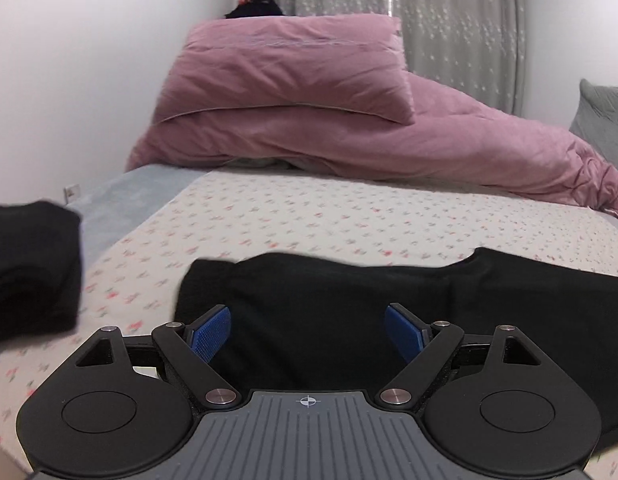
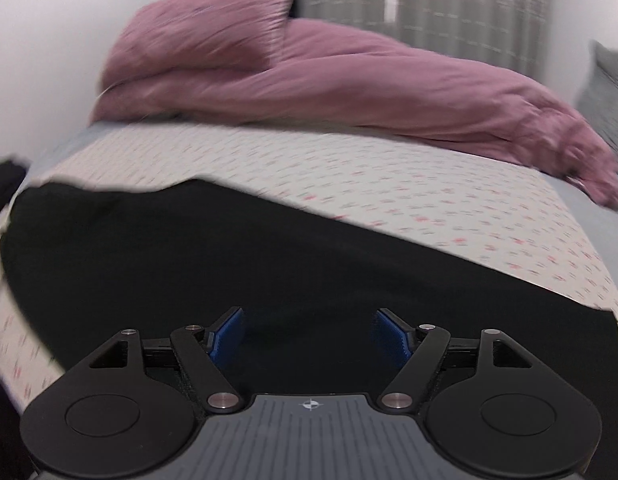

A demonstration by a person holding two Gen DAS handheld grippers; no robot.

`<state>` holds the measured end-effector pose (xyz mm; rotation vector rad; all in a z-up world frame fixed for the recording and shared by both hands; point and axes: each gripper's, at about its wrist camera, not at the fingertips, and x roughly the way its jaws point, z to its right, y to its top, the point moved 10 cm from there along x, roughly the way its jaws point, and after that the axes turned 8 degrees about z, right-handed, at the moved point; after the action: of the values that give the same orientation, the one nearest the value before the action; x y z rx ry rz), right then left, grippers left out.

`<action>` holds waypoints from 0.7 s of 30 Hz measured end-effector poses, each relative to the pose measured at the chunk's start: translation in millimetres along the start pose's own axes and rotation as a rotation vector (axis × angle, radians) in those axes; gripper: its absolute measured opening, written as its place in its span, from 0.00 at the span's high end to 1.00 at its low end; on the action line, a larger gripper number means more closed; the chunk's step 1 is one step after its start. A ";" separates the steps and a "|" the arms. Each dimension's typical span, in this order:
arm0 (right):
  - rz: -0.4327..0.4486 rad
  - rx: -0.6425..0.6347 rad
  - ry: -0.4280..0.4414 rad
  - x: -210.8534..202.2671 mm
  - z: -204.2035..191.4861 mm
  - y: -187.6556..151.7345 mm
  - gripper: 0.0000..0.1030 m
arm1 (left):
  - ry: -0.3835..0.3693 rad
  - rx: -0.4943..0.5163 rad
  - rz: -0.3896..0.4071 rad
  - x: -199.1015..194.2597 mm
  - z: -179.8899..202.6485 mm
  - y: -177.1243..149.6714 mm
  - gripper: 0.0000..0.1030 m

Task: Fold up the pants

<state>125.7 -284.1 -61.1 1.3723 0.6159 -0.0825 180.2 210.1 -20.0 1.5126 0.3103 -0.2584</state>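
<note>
Black pants [image 1: 389,304] lie spread across the flowered bed sheet [image 1: 309,216], running from the middle to the right edge in the left wrist view. My left gripper [image 1: 308,332] hovers over their left end, open, with nothing between its blue pads [image 1: 211,332]. In the right wrist view the same pants [image 2: 229,248] fill the lower half of the picture. My right gripper [image 2: 308,334] hangs above the dark cloth, open too, its blue pads [image 2: 389,336] apart and gripping nothing. This view is blurred.
A second black garment [image 1: 29,272] lies folded at the left edge of the bed. A pink pillow [image 1: 293,68] rests on a bunched pink duvet [image 1: 429,152] at the far side. A grey cushion [image 1: 605,120] sits at the right, curtains [image 1: 449,20] behind, a white wall [image 1: 89,80] on the left.
</note>
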 end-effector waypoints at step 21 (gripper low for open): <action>-0.057 -0.183 0.279 4.2 -78.6 -30.0 0.42 | -0.110 -0.579 -0.243 32.9 -62.8 -63.3 0.52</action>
<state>88.8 -216.4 -94.9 1.1975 0.8748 0.1195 185.9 270.9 -92.9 0.8864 0.4387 -0.4034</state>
